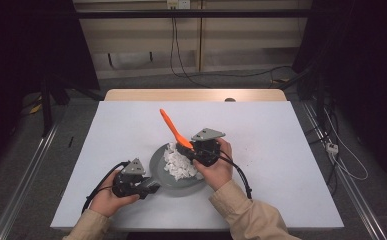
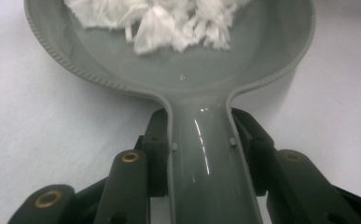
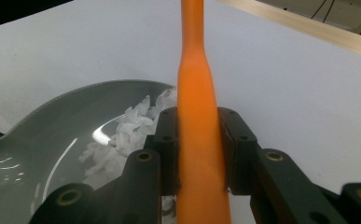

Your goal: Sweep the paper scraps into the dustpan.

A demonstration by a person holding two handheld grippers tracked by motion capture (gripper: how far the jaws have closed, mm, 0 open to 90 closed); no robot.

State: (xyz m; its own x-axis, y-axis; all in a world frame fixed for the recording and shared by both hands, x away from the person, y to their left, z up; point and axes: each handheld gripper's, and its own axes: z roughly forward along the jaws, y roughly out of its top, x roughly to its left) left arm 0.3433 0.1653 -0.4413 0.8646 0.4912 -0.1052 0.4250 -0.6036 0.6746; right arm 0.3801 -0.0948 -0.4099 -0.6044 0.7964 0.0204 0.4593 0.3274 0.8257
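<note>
Grey plastic sits nearest me: my left gripper (image 1: pixel 148 188) has its jaws pressed onto the handle (image 2: pixel 206 158) of the grey pan (image 1: pixel 157 165), one pad on either side, right where the handle meets the bowl. That pan rests flat on the white table (image 1: pixel 281 165), close to my edge and roughly at its middle. Just beyond, my right gripper (image 1: pixel 193 152) is clamped on the flat lower part of the orange spatula (image 3: pixel 199 140), whose slim end points up and away from me; I cannot tell from these pictures where its hidden end sits among the food. A heap of white shredded pieces (image 1: pixel 178 162) lies in the far right half of the pan, against the right gripper. I judge the step in hand to be stirring or turning that heap while I steady the pan. To do it well, I would keep the left grip firm and level so the pan neither slides nor tips, and work the spatula in short, low sweeps towards the pan's bare near-left floor, because the pieces look light and the rim there is low. Farther off run the table's wooden back edge (image 1: pixel 196 94), then cables on the floor and wall. No brand, label or legible writing shows on the pan, the spatula or the grippers.
</note>
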